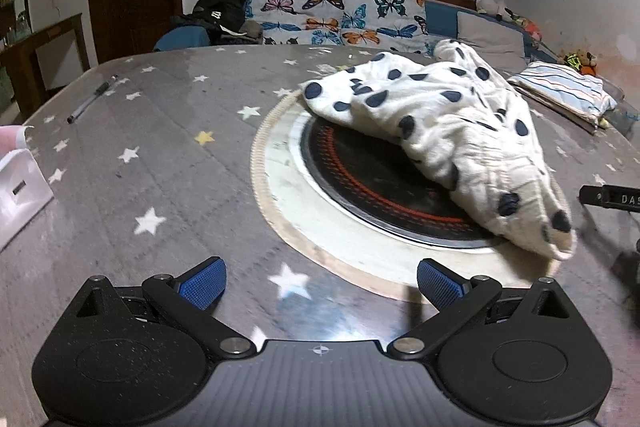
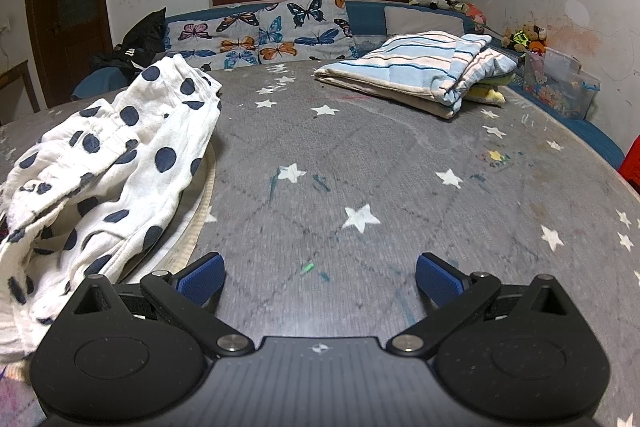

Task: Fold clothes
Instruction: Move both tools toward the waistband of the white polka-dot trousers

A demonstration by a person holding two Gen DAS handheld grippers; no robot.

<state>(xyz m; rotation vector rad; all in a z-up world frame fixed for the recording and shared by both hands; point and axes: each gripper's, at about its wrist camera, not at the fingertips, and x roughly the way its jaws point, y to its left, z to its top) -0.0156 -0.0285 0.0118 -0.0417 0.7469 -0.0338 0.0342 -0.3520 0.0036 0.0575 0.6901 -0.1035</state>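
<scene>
A crumpled white garment with navy dots (image 1: 444, 131) lies across the right side of a round black hotplate (image 1: 372, 179) set in the grey star-print table. In the right wrist view the same dotted garment (image 2: 104, 171) sprawls at the left, its near edge beside that gripper's left finger. My left gripper (image 1: 320, 285) is open above the table, short of the garment, nothing between its blue pads. My right gripper (image 2: 319, 281) is also open over bare tablecloth, to the right of the garment.
A folded striped blue-and-white pile (image 2: 420, 75) rests at the table's far right, a clear plastic box (image 2: 560, 87) beyond it. A pen (image 1: 92, 99) lies far left; a white box (image 1: 20, 187) sits at the left edge. A butterfly-print sofa (image 2: 272, 31) runs behind.
</scene>
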